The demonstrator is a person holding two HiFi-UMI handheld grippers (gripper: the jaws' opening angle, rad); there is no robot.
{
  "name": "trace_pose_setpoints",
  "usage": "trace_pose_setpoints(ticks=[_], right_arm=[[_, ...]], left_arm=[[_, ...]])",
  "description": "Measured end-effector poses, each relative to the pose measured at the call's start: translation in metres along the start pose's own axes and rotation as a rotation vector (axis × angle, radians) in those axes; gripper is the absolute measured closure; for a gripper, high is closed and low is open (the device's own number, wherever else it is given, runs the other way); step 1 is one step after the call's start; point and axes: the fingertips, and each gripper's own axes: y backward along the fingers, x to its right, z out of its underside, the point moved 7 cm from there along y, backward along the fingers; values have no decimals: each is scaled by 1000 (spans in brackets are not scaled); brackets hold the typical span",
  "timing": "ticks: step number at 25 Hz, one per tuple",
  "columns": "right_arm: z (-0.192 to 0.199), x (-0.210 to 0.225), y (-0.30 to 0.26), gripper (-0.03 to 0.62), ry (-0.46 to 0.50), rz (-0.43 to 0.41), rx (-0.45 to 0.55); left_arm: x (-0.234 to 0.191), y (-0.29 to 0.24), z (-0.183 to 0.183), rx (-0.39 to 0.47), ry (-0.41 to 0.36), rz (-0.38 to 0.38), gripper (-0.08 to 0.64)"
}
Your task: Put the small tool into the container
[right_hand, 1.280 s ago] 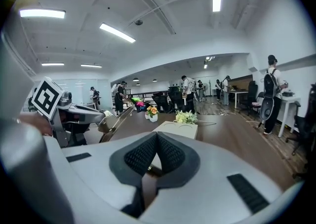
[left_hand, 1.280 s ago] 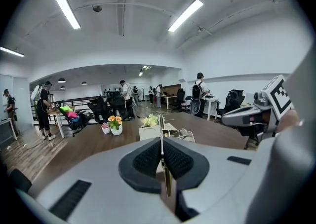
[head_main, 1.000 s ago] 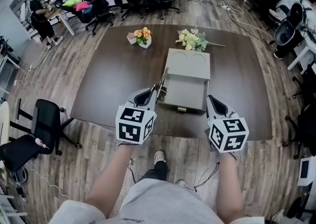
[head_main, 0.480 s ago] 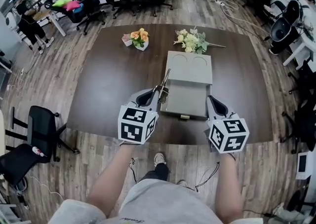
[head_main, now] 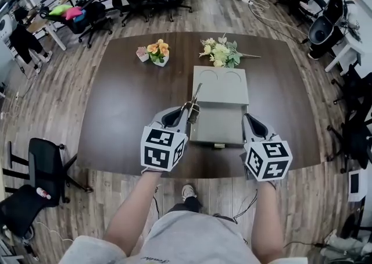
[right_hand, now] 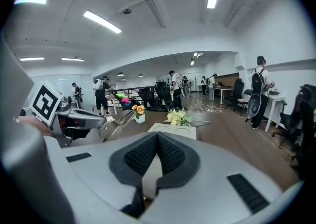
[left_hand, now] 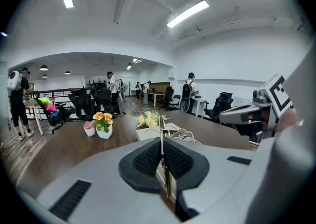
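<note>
**Tool in the left grip, carried to the container; the drop is not yet made**

The dark brown table (head_main: pixel 125 103) fills the middle of the head view. On it, at the centre, stands the grey container (head_main: pixel 221 82). Its part toward the lower edge of the frame looks like a drawer pulled out, but I cannot tell this for sure. Behind it, toward the top of the frame, are a pot of orange flowers (head_main: pixel 154 52) and a pale bouquet (head_main: pixel 219 52).

Your left gripper (head_main: pixel 187 109) is at the container's left edge. Its jaws are pressed on the small tool (head_main: pixel 195 94), a thin metal piece that sticks out past the pads toward the top of the frame. The left gripper view shows the same thing: the tool (left_hand: pixel 161 130) is pinched between the two black pads and the container is just behind it.

Your right gripper (head_main: pixel 247 117) is at the container's right side. Its pads are pressed together with nothing between them.

I judge the step in hand to be the carrying of the tool. For the next move, bring the left gripper further right until the tool hangs over the open part of the container. Then lower it and spread the jaws there. The tool is long and thin, so it can catch on the wall.
</note>
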Motion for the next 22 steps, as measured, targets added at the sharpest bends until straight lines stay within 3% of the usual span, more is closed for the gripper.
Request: trace_pose_setpoints(ticks=[12, 22], right_arm=[[-12, 3, -6, 588, 21, 47, 12], [-13, 22, -10, 588, 30, 16, 24]], left_arm=[[-14, -14, -7, 32, 25, 24, 558], [-6, -20, -12, 36, 15, -15, 557]])
